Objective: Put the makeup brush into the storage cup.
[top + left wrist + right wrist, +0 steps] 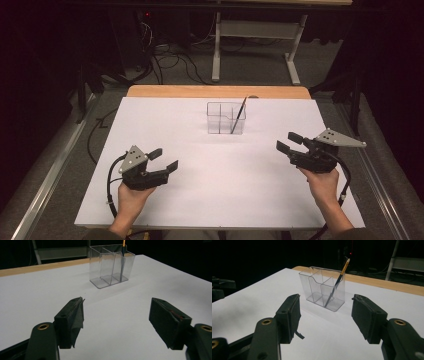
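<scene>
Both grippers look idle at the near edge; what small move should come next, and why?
Probably the right gripper should ease forward toward the pen leaning in the clear organizer. Its jaws stand open with nothing between them, the pen's top sticks above the rim on that side, and the left gripper sits farther off, open too.

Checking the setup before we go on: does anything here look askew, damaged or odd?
Little stands out. The pen leans aslant in an end compartment of the clear organizer, which stands upright. One oddity: the pad lining on one of the right gripper's jaws looks frayed, a loose strip curling off its lower edge. Both grippers' jaws stand open, empty.
</scene>
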{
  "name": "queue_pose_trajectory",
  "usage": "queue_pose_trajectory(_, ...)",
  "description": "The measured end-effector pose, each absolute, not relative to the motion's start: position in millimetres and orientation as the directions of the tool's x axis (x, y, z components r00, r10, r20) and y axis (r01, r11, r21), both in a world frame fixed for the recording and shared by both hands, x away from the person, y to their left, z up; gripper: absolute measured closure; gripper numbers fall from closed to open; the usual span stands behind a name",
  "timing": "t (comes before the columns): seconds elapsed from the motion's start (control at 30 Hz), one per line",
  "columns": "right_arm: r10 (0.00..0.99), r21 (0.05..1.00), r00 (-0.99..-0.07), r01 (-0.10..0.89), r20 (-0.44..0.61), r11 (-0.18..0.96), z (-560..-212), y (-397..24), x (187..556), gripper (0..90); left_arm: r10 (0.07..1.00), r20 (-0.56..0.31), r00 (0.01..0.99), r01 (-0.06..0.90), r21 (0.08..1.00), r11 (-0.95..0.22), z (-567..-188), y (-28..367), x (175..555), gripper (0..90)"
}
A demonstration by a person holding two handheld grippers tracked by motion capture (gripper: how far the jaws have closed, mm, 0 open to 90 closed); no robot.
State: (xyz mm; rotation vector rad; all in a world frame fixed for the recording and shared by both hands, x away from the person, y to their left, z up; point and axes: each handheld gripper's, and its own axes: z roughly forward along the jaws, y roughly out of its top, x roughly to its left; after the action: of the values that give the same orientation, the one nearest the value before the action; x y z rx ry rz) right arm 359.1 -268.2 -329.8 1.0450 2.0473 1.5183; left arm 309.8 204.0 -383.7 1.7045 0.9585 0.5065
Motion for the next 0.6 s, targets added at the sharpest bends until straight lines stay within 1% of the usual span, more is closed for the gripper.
queue_pose_trajectory(0.6,0.762,0.933,-0.632,0.342,0.141,0.111,-338.6,-280.3,348.2,41.4,0.8,-0.124,0.587,0.35,0.93,-0.113,-383.6,204.4,309.9,28.3)
